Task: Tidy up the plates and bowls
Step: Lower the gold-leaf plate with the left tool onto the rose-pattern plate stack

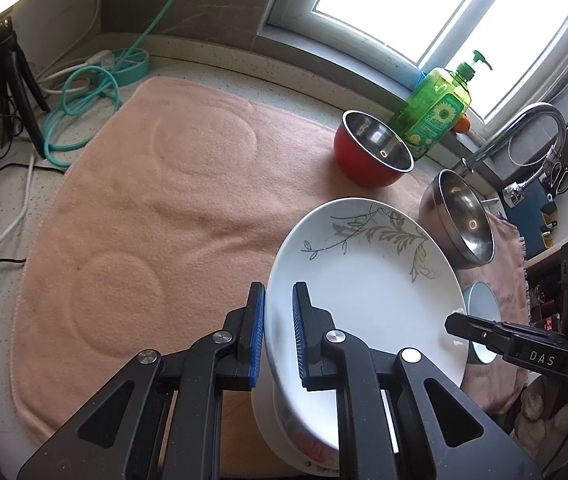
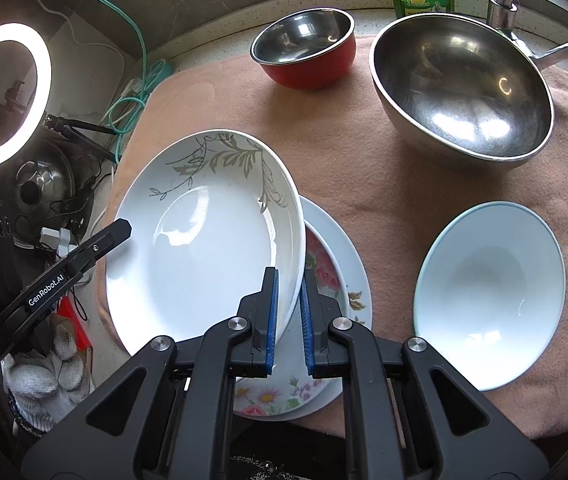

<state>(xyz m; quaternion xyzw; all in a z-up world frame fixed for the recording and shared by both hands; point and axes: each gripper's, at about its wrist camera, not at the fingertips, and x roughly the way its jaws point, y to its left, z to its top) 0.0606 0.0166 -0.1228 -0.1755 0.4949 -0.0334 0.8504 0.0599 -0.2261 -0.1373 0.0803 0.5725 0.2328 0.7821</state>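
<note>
The right tool (image 2: 287, 312) has its blue pads clamped on the near right rim of the white leaf-patterned plate (image 2: 212, 240), which it holds tilted, its right edge raised above the floral plate (image 2: 323, 312) lying flat on the peach towel (image 2: 383, 168). The left tool (image 1: 278, 332) grips the same leaf-patterned plate (image 1: 363, 280) at the opposite rim, one pad above and one below the edge (so both tools are closed on one plate). In the left wrist view the black finger of the right tool (image 1: 483, 332) shows at the plate's far side; in the right wrist view the left tool (image 2: 112, 236) reaches the plate's left rim.

Just right of the floral plate, on the towel, sits the pale blue bowl (image 2: 487, 296), upright and apart from the plates. Farther back stand the large steel bowl (image 2: 463, 88) and the red bowl (image 2: 303, 46) with a steel inside, near each other but not touching. Behind them a green dish-soap bottle (image 1: 435, 112) stands on the bench (image 1: 220, 68) by the window, with the faucet (image 1: 539, 120) to its right. A lit ring light (image 2: 4, 92) stands at the left.
</note>
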